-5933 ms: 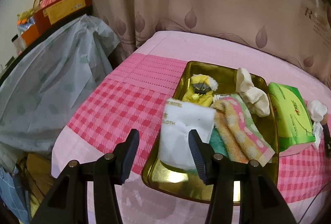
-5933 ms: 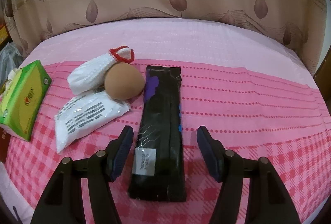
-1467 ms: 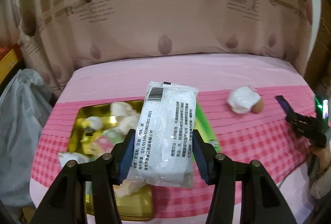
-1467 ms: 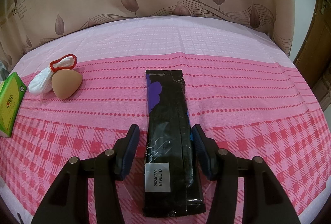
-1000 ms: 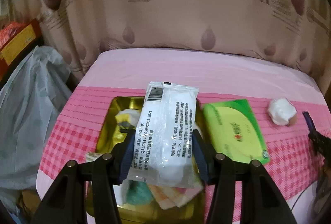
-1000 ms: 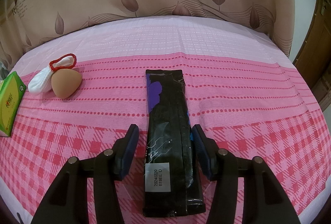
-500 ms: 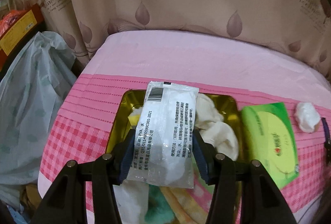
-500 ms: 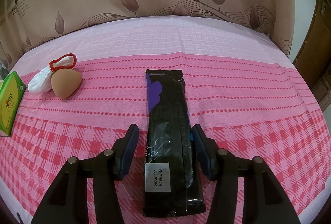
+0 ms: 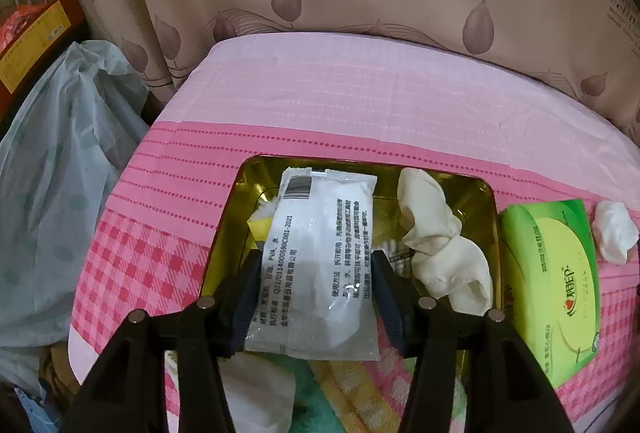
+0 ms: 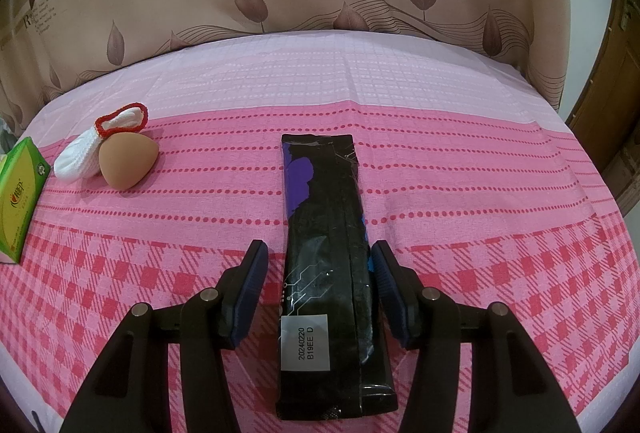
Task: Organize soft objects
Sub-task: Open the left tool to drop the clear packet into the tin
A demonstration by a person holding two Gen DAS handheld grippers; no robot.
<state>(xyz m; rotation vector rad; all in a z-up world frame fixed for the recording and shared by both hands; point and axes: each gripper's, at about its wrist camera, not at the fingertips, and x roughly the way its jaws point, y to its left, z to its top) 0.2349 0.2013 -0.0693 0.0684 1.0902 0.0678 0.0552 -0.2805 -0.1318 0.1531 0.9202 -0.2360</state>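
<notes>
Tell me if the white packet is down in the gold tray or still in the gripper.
Still in the gripper. The white packet sits between the left gripper's opening jaws, above the gold tray.

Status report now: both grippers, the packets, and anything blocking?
Left gripper opening, white packet between its jaws over gold tray. Right gripper open astride black packet on tablecloth. Tray crowded: cream cloth, towels.

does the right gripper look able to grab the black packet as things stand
Probably yes. The right gripper already straddles the black packet, one pad on each long side; the left one shows a gap. Nothing lies on the packet; the beige sponge sits well off.
</notes>
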